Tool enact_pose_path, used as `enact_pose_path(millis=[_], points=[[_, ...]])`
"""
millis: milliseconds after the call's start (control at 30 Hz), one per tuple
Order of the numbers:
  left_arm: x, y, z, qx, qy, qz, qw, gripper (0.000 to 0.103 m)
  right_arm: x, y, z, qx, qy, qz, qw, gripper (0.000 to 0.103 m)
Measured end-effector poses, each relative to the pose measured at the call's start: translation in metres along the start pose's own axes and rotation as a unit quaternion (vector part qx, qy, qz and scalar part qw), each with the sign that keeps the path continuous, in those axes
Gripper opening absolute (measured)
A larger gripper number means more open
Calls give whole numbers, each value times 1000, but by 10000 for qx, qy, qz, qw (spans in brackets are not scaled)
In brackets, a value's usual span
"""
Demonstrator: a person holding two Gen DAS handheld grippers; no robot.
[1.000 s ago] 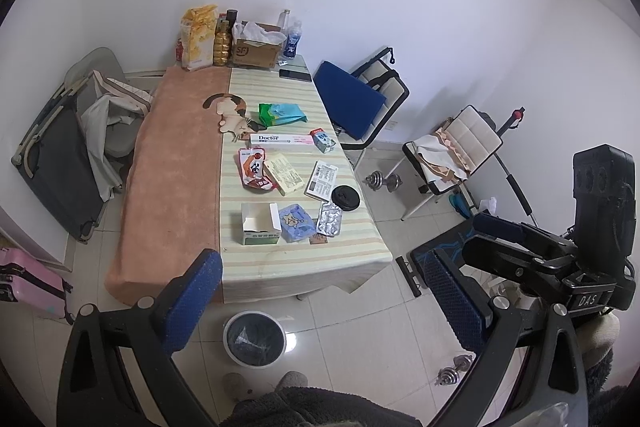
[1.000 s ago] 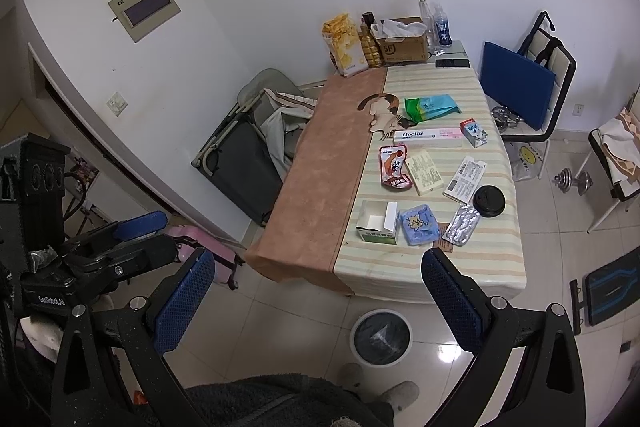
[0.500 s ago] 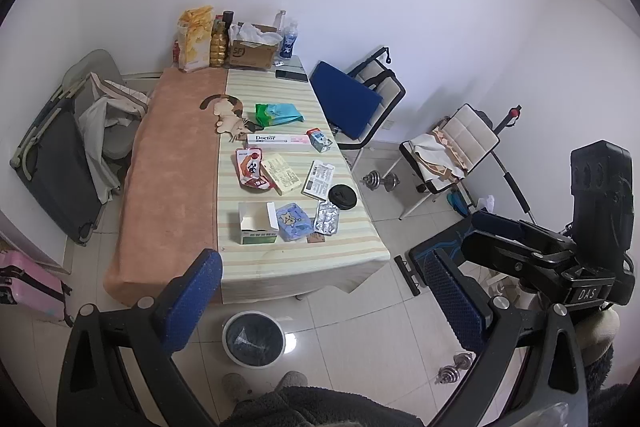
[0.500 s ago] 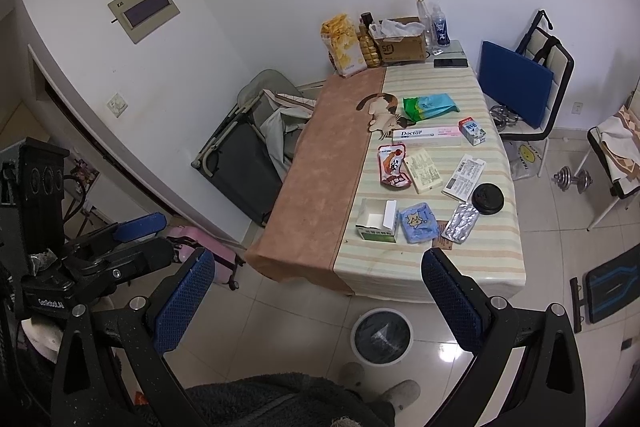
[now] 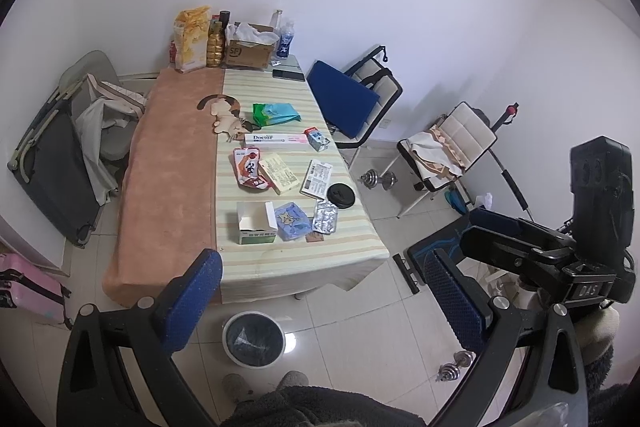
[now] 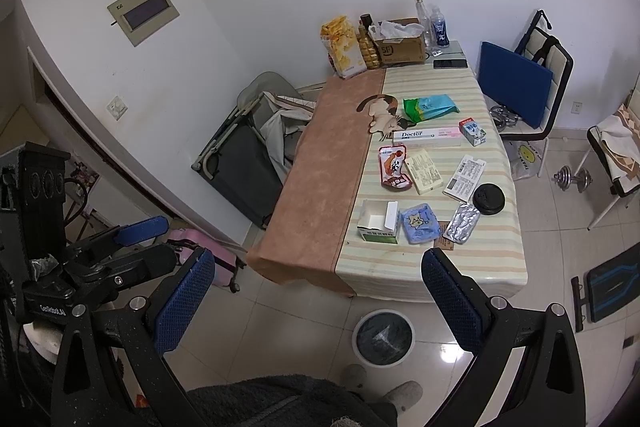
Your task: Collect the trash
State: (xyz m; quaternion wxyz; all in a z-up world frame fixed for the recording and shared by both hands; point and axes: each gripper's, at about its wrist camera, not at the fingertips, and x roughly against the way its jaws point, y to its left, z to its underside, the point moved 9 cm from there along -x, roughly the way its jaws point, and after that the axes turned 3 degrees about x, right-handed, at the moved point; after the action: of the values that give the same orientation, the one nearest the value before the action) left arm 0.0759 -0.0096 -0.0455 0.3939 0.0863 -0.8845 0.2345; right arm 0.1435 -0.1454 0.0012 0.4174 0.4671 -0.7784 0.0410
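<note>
Both tools are held high above the floor, well back from the worktop (image 5: 244, 267). The left tool (image 5: 320, 291) is spread wide with nothing between its blue pads, and the right tool (image 6: 316, 287) is likewise spread wide and empty.

The trash is scattered on the striped half of the worktop. Nearest the front edge, an opened white-and-green carton (image 5: 256, 223) is seen, with a blue star-printed packet (image 5: 293, 221) just beside it and a silver blister pack (image 5: 325, 217) beyond that. A black round lid (image 5: 341, 195) lies near the blister pack, next to a printed white leaflet (image 5: 317, 179). Further back, a red snack pouch (image 5: 249, 169) and a cream flat box (image 5: 280, 178) are found touching, then a long white box marked "Doctor" (image 5: 276, 139), a small milk carton (image 5: 317, 139) and a green-and-blue bag (image 5: 276, 113).

A round waste bin (image 5: 254, 339) with a dark liner is placed on the tiled floor, just in front of the worktop's near end. Grey slippers (image 6: 380, 385) are visible beside the bin in the right wrist view.
</note>
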Motion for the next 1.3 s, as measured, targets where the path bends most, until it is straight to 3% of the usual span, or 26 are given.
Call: enact_pose_path(millis=[100, 200, 300, 400, 533, 633, 800, 933, 1167, 1300], points=[[-12, 19, -5, -123, -139, -747, 9970, 103, -4, -10, 0, -229, -97, 214, 9995, 103], [-42, 48, -13, -270, -114, -1584, 9869, 103, -14, -30, 2, -509, -124, 662, 9964, 103], [-89, 74, -12, -179, 232, -1807, 9831, 103, -32, -63, 10, -882, -11, 1267, 9880, 103], [-141, 95, -4, 104, 731, -1689, 9829, 103, -56, -104, 22, -1353, 156, 1570, 9782, 103], [-218, 113, 4, 395, 1355, -1743, 9745, 103, -96, -168, 34, -1796, 484, 1818, 9656, 103], [-271, 126, 19, 610, 1897, -1863, 9621, 103, -130, -222, 33, -1897, 720, 2053, 9574, 103], [-344, 141, 37, 1100, 2571, -1861, 9419, 103, -207, -305, 29, -2017, 1320, 1955, 9506, 103], [-382, 144, 45, 1463, 2838, -1740, 9316, 103, -273, -356, 29, -1991, 1865, 1798, 9451, 103], [-431, 153, 61, 1364, 3236, -2161, 9110, 103, -363, -406, 27, -1794, 2412, 1790, 9368, 103], [-432, 161, 64, 1448, 3140, -2298, 9097, 87, -401, -419, 23, -1624, 2558, 1882, 9342, 103]])
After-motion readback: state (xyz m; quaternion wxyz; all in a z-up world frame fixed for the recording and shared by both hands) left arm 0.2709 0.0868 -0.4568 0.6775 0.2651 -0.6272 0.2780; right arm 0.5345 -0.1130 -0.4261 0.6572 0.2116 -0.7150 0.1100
